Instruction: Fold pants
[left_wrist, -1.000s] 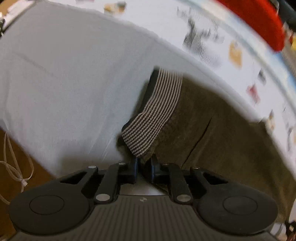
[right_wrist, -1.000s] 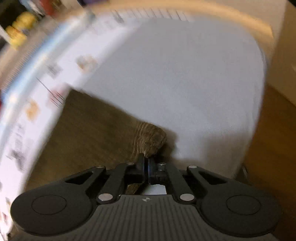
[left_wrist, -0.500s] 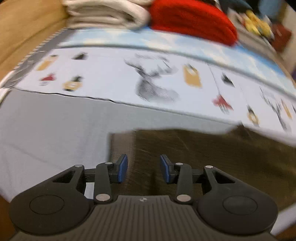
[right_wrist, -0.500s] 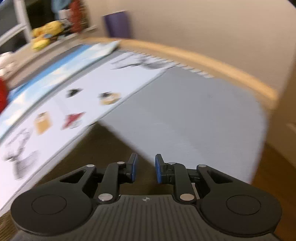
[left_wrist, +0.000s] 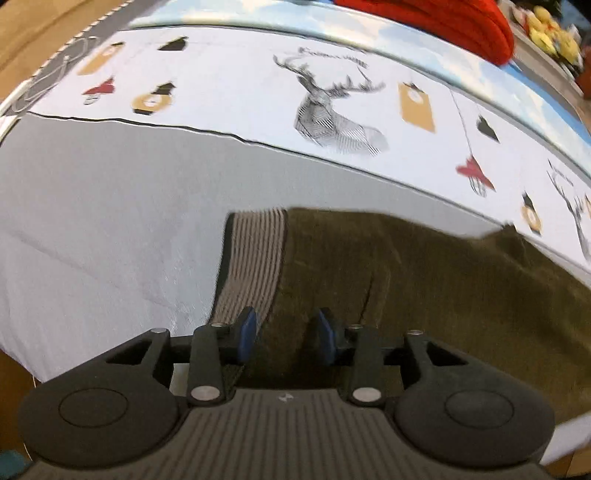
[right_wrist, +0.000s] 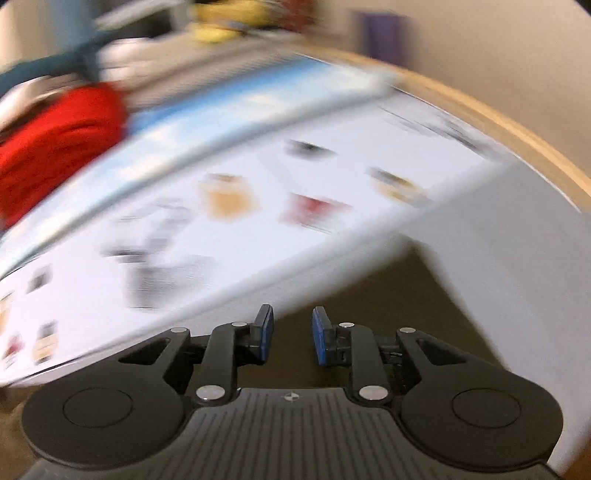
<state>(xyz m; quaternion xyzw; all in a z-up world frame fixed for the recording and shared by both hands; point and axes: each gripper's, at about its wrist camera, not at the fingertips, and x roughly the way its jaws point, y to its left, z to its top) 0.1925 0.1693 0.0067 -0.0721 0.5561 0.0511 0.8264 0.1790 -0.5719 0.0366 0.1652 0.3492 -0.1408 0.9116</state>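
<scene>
A plain grey sheet (left_wrist: 110, 229) covers the near part of the bed, and beyond it lies a white cover (left_wrist: 240, 85) printed with deer and tags. The olive pants (left_wrist: 424, 280) lie flat on the grey sheet, striped waistband (left_wrist: 251, 266) to the left. The left gripper (left_wrist: 286, 334) hovers over them, fingers apart, holding nothing. Farther right sits a red blanket (left_wrist: 443, 18). The right gripper (right_wrist: 290, 334) is likewise spread and empty (its view is badly blurred), with a beige wall (right_wrist: 498, 48) behind.

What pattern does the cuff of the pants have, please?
The cuff has fine grey-and-white stripes, clearest in the left wrist view.
</scene>
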